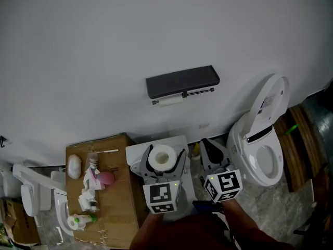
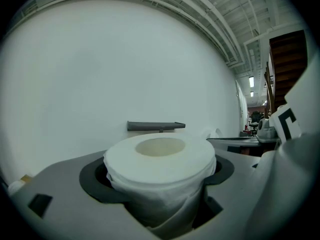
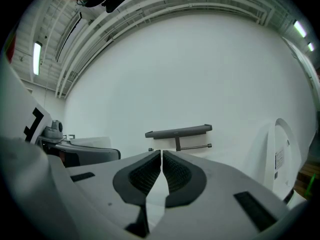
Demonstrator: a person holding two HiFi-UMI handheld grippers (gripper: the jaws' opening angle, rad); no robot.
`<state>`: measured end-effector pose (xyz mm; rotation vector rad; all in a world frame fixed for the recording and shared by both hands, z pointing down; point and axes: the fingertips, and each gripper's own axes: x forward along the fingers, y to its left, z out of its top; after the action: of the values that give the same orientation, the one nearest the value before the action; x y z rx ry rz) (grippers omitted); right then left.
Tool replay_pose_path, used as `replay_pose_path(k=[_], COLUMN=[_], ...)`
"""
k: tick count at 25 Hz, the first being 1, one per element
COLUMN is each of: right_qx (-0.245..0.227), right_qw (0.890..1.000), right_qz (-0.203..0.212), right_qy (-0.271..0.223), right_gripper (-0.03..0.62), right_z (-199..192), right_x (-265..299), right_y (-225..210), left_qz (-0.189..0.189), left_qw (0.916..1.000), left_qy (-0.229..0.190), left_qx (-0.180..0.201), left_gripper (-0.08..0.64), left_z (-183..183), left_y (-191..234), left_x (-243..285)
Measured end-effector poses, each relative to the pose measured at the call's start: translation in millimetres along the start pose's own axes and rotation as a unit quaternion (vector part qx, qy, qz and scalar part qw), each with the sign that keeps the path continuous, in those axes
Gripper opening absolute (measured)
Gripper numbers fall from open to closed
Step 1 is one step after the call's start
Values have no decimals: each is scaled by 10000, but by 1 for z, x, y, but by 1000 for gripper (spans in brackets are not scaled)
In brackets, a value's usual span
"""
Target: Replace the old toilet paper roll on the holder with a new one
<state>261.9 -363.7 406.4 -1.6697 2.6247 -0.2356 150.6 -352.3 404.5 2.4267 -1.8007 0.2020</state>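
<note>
A dark grey holder (image 1: 182, 81) with a shelf top is fixed on the white wall. Its rod carries a thin, pale old roll (image 1: 170, 101) at the left end. My left gripper (image 1: 164, 152) is shut on a full new toilet paper roll (image 1: 163, 158), held upright with its core hole facing up, below the holder. The left gripper view shows that roll (image 2: 160, 169) between the jaws, with the holder (image 2: 156, 126) far ahead. My right gripper (image 1: 207, 144) is beside it, shut and empty. In the right gripper view its pads (image 3: 172, 174) meet, facing the holder (image 3: 179, 132).
A white toilet (image 1: 260, 163) with its lid (image 1: 271, 99) raised stands at the right. A cardboard box (image 1: 117, 197) at the left bears several small items. A white surface (image 1: 135, 152) lies under the left gripper. White fixtures (image 1: 28, 189) stand at the far left.
</note>
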Motion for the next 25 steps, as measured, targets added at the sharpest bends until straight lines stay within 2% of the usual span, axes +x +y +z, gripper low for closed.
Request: replay_pose_path(k=[7, 12, 16, 17, 18, 19, 20, 22, 25], right_qx=[25, 633, 768, 943, 1204, 1523, 1878, 2692, 4062], right_qw=[9999, 9979, 9967, 9948, 9915, 9864, 9798, 9596, 9081], right_qz=[-64, 165, 268, 374, 499, 611, 695, 820, 991], right_qy=[113, 6, -18, 6, 19, 16, -3, -64, -227], right_gripper=[25, 26, 31, 53, 108, 144, 147, 156, 201], right_z=[-12, -16, -22, -25, -28, -31, -34, -40, -45], right_x=[33, 64, 86, 93, 99, 105, 111, 124, 147], right_y=[5, 4, 8, 10, 11, 12, 12, 10, 4], left_qz=[-69, -10, 69, 94, 122, 151, 180, 244, 352], left_qw=[10000, 10000, 10000, 9999, 9999, 9999, 9998, 9997, 9993], left_qy=[-1, -20, 13, 18, 24, 36, 54, 91, 137], left_qx=[57, 59, 40, 36, 27, 17, 9, 4, -1], left_gripper=[463, 463, 463, 463, 463, 463, 463, 463, 463], left_z=[-2, -1, -4, -5, -6, -7, -9, -12, -16], left_y=[17, 28, 38, 40, 43, 45, 47, 53, 62], left_x=[18, 25, 24, 24, 24, 25, 25, 25, 24])
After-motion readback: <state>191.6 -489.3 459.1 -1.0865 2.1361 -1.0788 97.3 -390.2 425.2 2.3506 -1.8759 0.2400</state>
